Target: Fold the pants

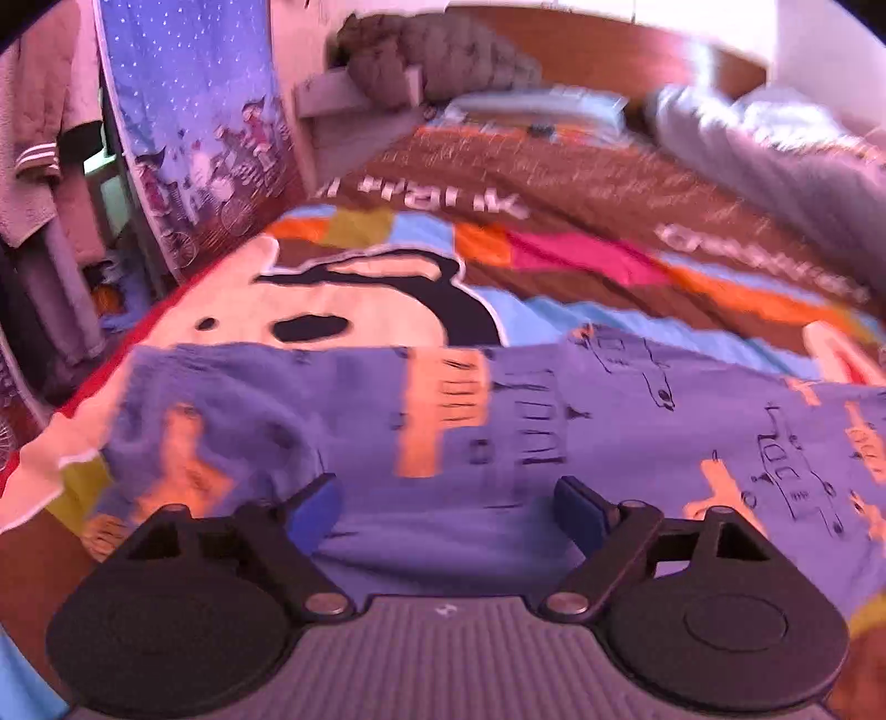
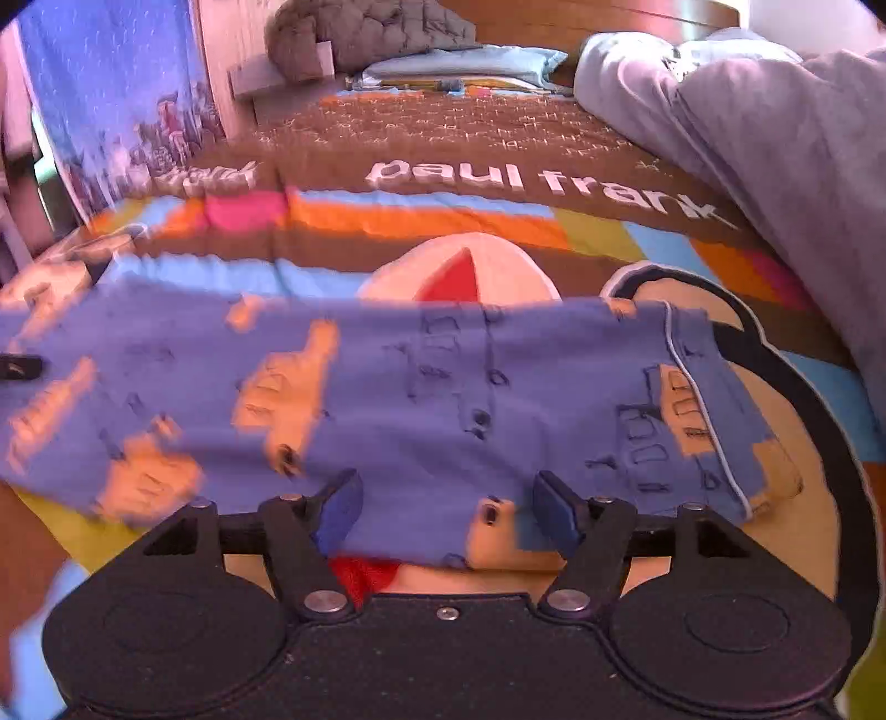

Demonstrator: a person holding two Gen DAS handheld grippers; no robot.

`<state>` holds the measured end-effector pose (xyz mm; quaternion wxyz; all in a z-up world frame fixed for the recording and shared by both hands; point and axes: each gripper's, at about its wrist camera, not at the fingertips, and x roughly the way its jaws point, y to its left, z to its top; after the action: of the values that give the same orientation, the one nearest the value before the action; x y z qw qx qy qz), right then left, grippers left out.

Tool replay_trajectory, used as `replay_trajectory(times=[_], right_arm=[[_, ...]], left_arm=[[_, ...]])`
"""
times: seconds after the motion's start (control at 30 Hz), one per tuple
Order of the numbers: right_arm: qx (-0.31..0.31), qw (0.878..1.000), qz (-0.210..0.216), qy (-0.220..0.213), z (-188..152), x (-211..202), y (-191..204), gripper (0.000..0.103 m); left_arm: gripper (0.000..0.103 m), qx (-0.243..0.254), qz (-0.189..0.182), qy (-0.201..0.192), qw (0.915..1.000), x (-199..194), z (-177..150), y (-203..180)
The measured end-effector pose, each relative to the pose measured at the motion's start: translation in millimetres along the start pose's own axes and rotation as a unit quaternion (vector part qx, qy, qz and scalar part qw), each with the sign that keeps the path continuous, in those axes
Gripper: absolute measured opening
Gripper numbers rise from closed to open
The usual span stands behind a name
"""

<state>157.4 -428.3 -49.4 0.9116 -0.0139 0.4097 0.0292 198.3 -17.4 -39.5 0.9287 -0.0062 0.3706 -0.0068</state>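
Note:
The blue pants (image 1: 498, 443) with orange and dark vehicle prints lie spread flat across the bed, side to side. My left gripper (image 1: 446, 509) is open just above the near part of the cloth, holding nothing. In the right wrist view the same pants (image 2: 398, 399) lie flat, with a piped hem edge at the right (image 2: 714, 421). My right gripper (image 2: 446, 507) is open over the near edge of the pants, empty. A dark tip of the other gripper (image 2: 19, 365) shows at the far left.
The bed has a colourful cartoon bedspread (image 2: 443, 221) with "paul frank" lettering. A grey duvet (image 2: 775, 138) is heaped at the right. A pillow (image 2: 465, 63) and a grey quilted bundle (image 2: 365, 33) lie at the headboard. A blue curtain (image 1: 194, 111) hangs left.

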Motion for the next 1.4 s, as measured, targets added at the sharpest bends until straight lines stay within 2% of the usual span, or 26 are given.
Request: replay_trajectory(times=[0.03,0.1,0.17,0.2,0.27,0.3,0.37,0.47,0.57,0.63,0.7,0.8,0.87,0.97,1.0,1.07,1.13,1.23,1.3,1.33,1.4], right_arm=[[0.005,1.0,-0.002,0.001,0,0,-4,0.074],[0.026,1.0,-0.013,0.004,-1,-6,-14,0.074],[0.039,0.999,-0.035,0.003,-2,-11,-16,0.074],[0.045,0.998,-0.044,-0.004,-1,-14,-19,0.074],[0.056,0.997,-0.044,-0.03,0,-24,-21,0.079],[0.063,0.996,-0.043,-0.041,1,-28,-24,0.084],[0.078,0.994,-0.047,-0.064,0,-39,-34,0.102],[0.097,0.988,-0.062,-0.104,-7,-52,-50,0.102],[0.128,0.982,-0.087,-0.104,-13,-55,-73,0.102],[0.161,0.978,-0.088,-0.095,-17,-52,-92,0.102],[0.202,0.973,-0.072,-0.086,-20,-47,-111,0.098],[0.254,0.963,-0.035,-0.082,-27,-40,-131,0.088],[0.275,0.959,-0.035,-0.066,-31,-34,-140,0.08],[0.281,0.956,-0.042,-0.073,-30,-32,-143,0.076],[0.278,0.957,-0.045,-0.074,-29,-30,-143,0.073],[0.271,0.958,-0.057,-0.075,-27,-25,-141,0.058],[0.267,0.959,-0.066,-0.074,-27,-20,-137,0.057],[0.274,0.957,-0.06,-0.079,-28,-17,-134,0.056],[0.287,0.953,-0.052,-0.086,-30,-16,-135,0.035],[0.299,0.95,-0.038,-0.086,-31,-16,-136,0.021],[0.318,0.944,-0.014,-0.084,-33,-14,-138,0.016]], left_arm=[[0.083,-0.028,-0.017,0.002,0.9995,-4,1,13],[0.083,-0.056,-0.036,0.015,0.9977,-11,9,25],[0.087,-0.061,-0.022,0.032,0.9974,-16,15,24],[0.094,-0.053,-0.005,0.037,0.9979,-19,19,18],[0.096,-0.02,0.015,0.026,0.9993,-30,23,-4],[0.097,0.004,0.008,0.015,0.9998,-35,24,-18],[0.1,0.048,-0.024,0.001,0.9986,-39,30,-50],[0.103,0.095,-0.066,-0.009,0.9933,-30,42,-113],[0.103,0.13,-0.104,-0.008,0.986,-10,55,-184],[0.103,0.153,-0.129,-0.008,0.9798,5,61,-230],[0.103,0.187,-0.149,-0.011,0.971,18,66,-278],[0.102,0.239,-0.181,-0.019,0.954,39,75,-341],[0.102,0.265,-0.202,-0.014,0.9427,57,80,-375],[0.099,0.296,-0.191,0.001,0.936,84,75,-417],[0.098,0.305,-0.179,0.006,0.9354,94,70,-428],[0.103,0.307,-0.165,0.012,0.9371,107,65,-437],[0.103,0.282,-0.17,0.013,0.944,111,64,-434],[0.103,0.259,-0.186,0.044,0.9468,111,77,-422],[0.098,0.23,-0.17,0.051,0.9568,105,94,-414],[0.097,0.212,-0.165,0.058,0.9615,101,101,-410],[0.095,0.174,-0.179,0.093,0.9638,93,114,-404]])
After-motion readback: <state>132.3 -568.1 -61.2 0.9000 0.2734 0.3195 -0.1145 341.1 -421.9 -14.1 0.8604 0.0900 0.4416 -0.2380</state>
